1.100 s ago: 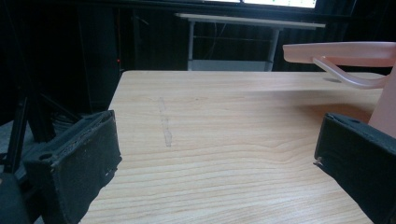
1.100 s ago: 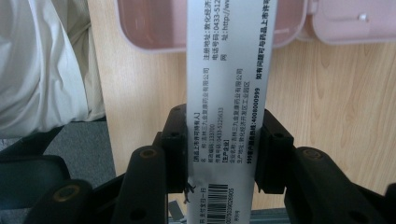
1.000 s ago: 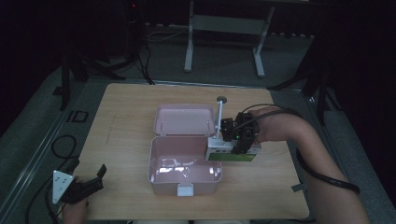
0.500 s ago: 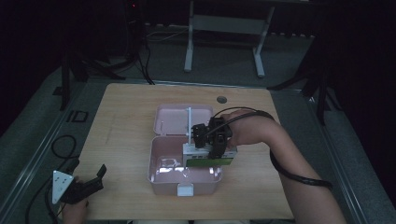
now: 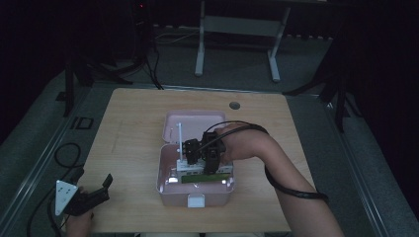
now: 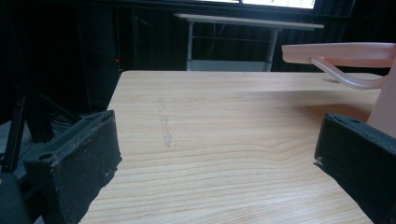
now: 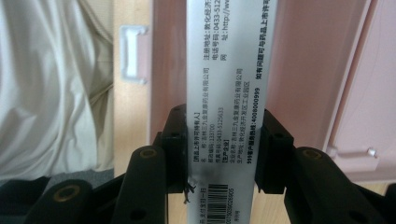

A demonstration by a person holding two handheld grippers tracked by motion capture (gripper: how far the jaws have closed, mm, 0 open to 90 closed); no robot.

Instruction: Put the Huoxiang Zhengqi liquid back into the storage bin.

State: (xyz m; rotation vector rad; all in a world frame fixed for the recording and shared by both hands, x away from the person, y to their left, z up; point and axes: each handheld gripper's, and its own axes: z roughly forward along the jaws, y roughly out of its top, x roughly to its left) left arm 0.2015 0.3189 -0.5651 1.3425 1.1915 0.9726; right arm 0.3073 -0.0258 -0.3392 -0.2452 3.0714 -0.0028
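An open pink case (image 5: 217, 198) sits mid-table, its lid (image 5: 197, 121) folded back behind it. My right gripper (image 5: 200, 153) hangs over the case's tray, shut on a white medicine box (image 5: 205, 177) with a green edge. In the right gripper view both pads clamp the printed box (image 7: 229, 70) by its narrow sides, with the pink case (image 7: 308, 70) beneath and its white latch (image 7: 133, 56) to the left. My left gripper (image 5: 96, 190) rests at the table's near left edge. Its jaws (image 6: 219, 154) stand wide apart over bare wood, with nothing between them.
A small round grommet (image 5: 235, 105) is set into the far side of the wooden table (image 5: 128, 128). The pink case's side (image 6: 385, 107) and raised lid (image 6: 336, 51) show at the right of the left gripper view. A white table frame (image 5: 237, 29) stands beyond.
My right gripper has carried the medicine box leftward and a little down, from beside the case's right edge to over its tray. The left gripper has stayed put.
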